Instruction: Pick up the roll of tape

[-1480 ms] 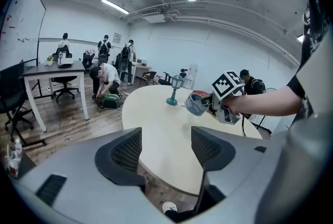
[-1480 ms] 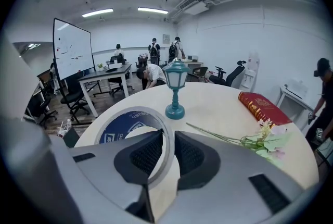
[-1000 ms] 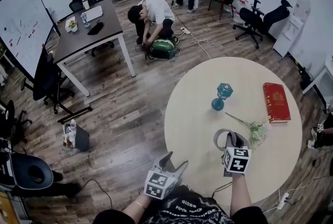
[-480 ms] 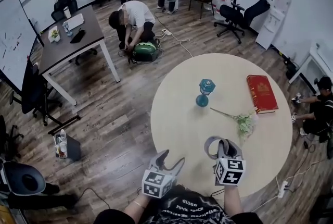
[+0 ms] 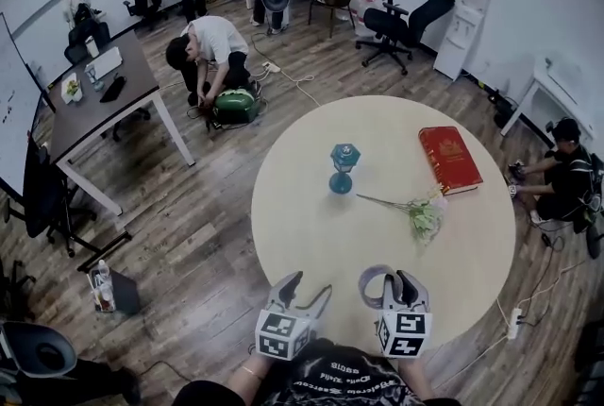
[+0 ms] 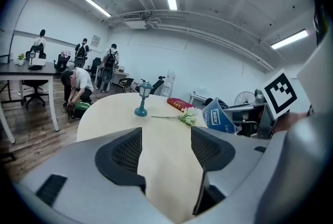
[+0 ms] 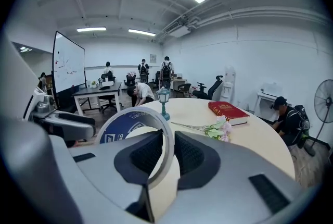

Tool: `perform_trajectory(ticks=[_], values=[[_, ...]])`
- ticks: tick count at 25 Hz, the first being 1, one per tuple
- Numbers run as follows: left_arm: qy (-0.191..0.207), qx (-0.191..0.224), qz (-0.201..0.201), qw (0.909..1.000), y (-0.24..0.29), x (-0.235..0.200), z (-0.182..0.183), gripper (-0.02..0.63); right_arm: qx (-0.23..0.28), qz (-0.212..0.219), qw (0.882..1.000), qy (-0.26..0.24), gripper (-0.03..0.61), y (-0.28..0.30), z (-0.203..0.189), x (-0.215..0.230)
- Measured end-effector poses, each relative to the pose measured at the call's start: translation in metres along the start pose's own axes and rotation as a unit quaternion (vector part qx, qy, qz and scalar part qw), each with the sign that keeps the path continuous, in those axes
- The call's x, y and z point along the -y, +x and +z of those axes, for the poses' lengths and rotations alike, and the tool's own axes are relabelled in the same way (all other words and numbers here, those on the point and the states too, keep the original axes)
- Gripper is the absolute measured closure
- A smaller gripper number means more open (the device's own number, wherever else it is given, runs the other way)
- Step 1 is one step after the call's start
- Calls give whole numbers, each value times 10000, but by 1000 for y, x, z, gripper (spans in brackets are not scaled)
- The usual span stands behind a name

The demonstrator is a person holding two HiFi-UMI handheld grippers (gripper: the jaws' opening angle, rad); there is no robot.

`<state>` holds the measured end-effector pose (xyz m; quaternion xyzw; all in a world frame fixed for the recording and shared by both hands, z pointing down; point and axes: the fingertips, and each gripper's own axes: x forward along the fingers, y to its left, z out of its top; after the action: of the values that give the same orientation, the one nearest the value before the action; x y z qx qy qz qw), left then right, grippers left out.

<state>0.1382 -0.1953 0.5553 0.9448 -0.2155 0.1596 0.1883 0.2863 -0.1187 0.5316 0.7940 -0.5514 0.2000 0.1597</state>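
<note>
The roll of tape (image 5: 370, 282) is a grey ring with a blue and white printed inner face (image 7: 120, 126). It hangs above the near edge of the round cream table (image 5: 311, 225). My right gripper (image 5: 389, 285) is shut on the ring's wall, one pad inside the ring and one outside (image 7: 167, 151). Close to its left, my left gripper (image 5: 304, 287) stands open with nothing between its fingers (image 6: 165, 146). In the left gripper view the tape (image 6: 218, 116) shows at the right, in front of the right gripper's marker cube.
On the table stand a teal lantern (image 5: 343, 166), a red book (image 5: 449, 159) and a stem of flowers (image 5: 420, 215). Beyond are a dark desk (image 5: 94, 97), office chairs (image 5: 401, 22) and several people; one crouches over a green bag (image 5: 234, 105).
Both grippers have drawn back toward the table's near edge, the right still carrying the tape. The head view has swung, so the table now sits further left.
</note>
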Motion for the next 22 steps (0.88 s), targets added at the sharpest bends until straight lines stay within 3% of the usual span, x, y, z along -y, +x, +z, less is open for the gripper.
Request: perform_trajectory(ticks=[15,22], values=[[299,-49,-432,9986,20,27,4,296,29,-323,9991,290,500,-33,-32,7],[420,1,-478,9980,18,28,5,401,103,-311,9989,335,500,-33,-30,2]])
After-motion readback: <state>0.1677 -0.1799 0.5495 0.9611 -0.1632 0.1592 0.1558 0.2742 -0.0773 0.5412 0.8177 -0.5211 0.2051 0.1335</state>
